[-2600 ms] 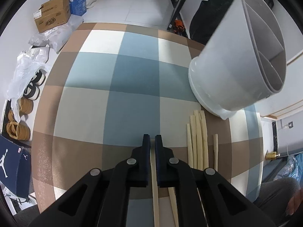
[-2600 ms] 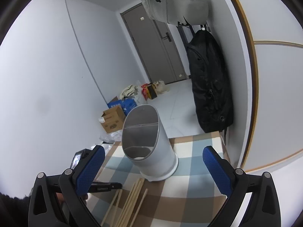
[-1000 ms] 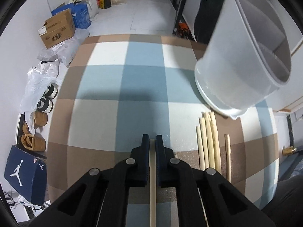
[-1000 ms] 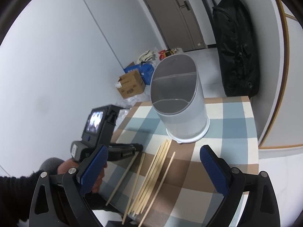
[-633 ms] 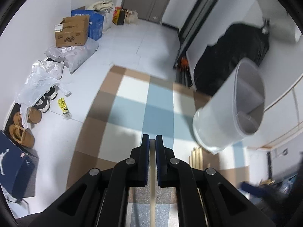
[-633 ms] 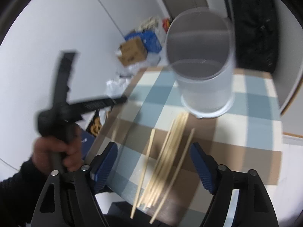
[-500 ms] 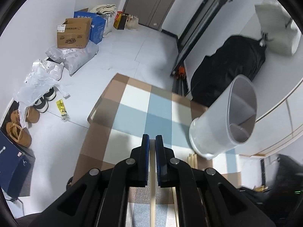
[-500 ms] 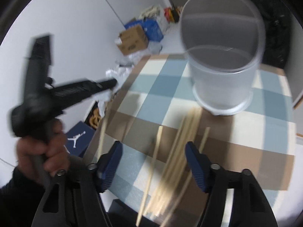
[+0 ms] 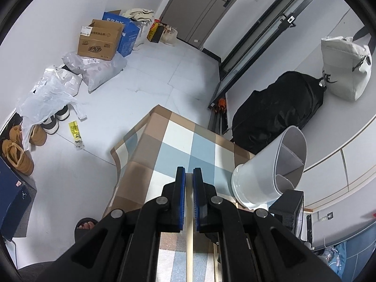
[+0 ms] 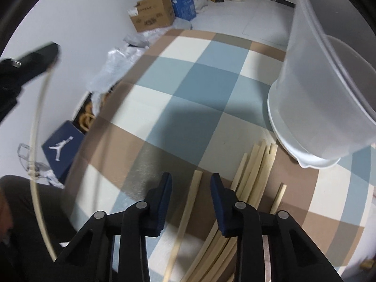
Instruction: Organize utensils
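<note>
My left gripper (image 9: 189,176) is shut on one pale wooden chopstick (image 9: 189,246), held in the air above the checked tablecloth (image 9: 178,141). From the right wrist view that chopstick (image 10: 35,141) hangs down at the far left. My right gripper (image 10: 190,183) points down at the table, its jaws closing around a single chopstick (image 10: 188,209) that lies between them; the pads stand clear of it. A bundle of chopsticks (image 10: 256,171) lies just to its right. The white divided holder (image 10: 329,94) (image 9: 265,176) stands upright at the table's far right.
One more chopstick (image 10: 278,197) lies apart, right of the bundle. On the floor are a cardboard box (image 9: 98,40), plastic bags and shoes (image 9: 16,155). A black bag (image 9: 277,108) leans on the wall behind the table. A person's sandalled foot (image 9: 85,225) is beside the table.
The left gripper has lifted its chopstick off the table and tilted upward. The right gripper has dropped down over the loose chopsticks and its jaws have narrowed a lot.
</note>
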`<state>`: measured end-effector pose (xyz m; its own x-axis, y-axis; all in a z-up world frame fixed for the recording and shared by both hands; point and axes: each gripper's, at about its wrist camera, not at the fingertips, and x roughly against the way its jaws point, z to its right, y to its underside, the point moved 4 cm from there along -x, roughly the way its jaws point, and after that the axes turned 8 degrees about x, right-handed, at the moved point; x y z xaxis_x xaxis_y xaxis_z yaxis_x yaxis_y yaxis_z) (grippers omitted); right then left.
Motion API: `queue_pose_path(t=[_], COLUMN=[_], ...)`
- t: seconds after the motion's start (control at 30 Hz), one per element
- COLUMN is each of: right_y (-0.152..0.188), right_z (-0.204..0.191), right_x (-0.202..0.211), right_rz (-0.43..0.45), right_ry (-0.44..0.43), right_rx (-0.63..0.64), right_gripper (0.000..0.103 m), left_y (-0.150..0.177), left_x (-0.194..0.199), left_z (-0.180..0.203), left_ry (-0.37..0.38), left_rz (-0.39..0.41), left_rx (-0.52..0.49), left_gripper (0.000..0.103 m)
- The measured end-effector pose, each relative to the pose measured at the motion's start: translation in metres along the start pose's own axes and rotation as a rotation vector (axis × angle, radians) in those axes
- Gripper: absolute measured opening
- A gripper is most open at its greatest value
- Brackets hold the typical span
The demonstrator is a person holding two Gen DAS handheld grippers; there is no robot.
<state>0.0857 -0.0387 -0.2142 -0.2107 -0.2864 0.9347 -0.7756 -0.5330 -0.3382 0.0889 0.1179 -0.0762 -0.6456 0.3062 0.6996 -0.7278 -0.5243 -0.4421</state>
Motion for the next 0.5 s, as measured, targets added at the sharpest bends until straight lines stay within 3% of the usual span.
queue_pose_path(t=[0.13,0.2,0.3,0.37,0.5], right_y=[-0.003,-0.003,0.0,0.002,0.003], right_z=[-0.005,-0.007,-0.006,-0.002,0.012], right_x=[0.0,-0.001,0.002,0.009,0.03], right_rz=[-0.026,-0.034,-0.022,0.013,0.087], right_ry=[0.058,0.075,0.067,0.065,0.032], right_rx=[0.044,0.051,0.042,0.03,-0.016], right_gripper=[0.023,0.008,0.007,0.0,0.0], left_y=[-0.003,-0.003,-0.004,-0.004,-0.004], left_x=[0.004,0.007,0.01,0.011,0.014], left_z=[-0.001,-0.002,-0.003,-0.002,0.0], left_ry=[0.0,-0.002,0.0,-0.003,-0.005], left_rz=[0.02,0.03,0.045,0.056,0.074], left_rx=[-0.006,-0.009,-0.013,-0.02,-0.032], left_gripper=[0.002,0.002,0.002,0.002,0.002])
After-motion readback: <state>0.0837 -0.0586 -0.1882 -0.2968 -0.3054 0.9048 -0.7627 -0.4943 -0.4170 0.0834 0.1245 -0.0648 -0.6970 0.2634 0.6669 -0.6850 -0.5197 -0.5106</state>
